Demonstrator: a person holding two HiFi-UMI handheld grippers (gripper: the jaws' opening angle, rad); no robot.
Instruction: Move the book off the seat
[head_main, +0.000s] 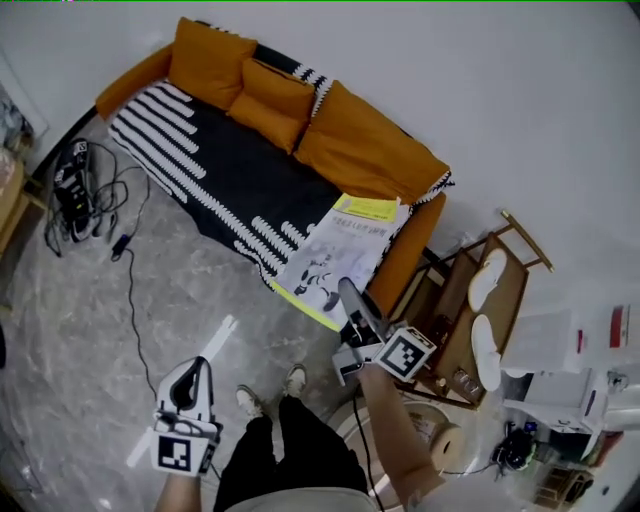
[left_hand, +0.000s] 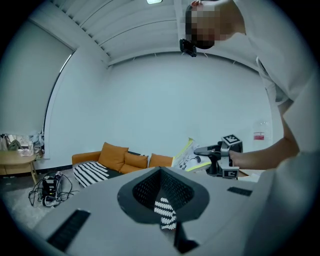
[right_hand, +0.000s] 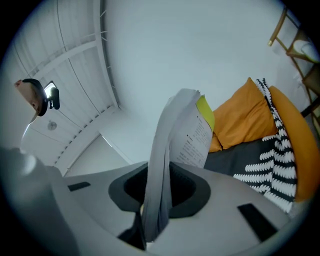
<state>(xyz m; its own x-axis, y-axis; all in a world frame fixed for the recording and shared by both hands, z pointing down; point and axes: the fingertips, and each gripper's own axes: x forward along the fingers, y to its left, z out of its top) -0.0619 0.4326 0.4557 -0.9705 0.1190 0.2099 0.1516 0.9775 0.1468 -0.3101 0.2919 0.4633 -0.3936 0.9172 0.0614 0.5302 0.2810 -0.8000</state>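
Head view, nearest items first. Left gripper (head_main: 203, 368): white and black body with a square-marker cube, low at the left above the grey marbled floor (head_main: 180, 290). Its own view shows the jaws drawn together to a narrow slit with nothing clamped; a small striped patch in the slit is of unclear nature. Person's legs in dark trousers (head_main: 290, 450), with light shoes (head_main: 295, 378) on the floor between the two grippers. Right gripper (head_main: 347, 290): dark jaws with a marker cube behind them, borne on a bare forearm (head_main: 395, 425). Its jaws are closed on the lower edge of the thin white paperback book (head_main: 340, 245), which has a yellow-green border and a line drawing on the cover. The book is held tilted in the air, clear of the seat, at the sofa end nearest the wooden rack; the left gripper view shows it above armrest level. Orange upholstered sofa (head_main: 405, 265): seat covered by a black throw with white stripes (head_main: 230, 165), and orange cushions (head_main: 265, 95) along the back. Tangle of black cables and plug blocks (head_main: 78, 190) on the floor off the sofa's far end. Wooden rack (head_main: 512, 300) just beside the near armrest, bearing two white oval items of unclear kind. White wall (head_main: 520, 90) behind everything.
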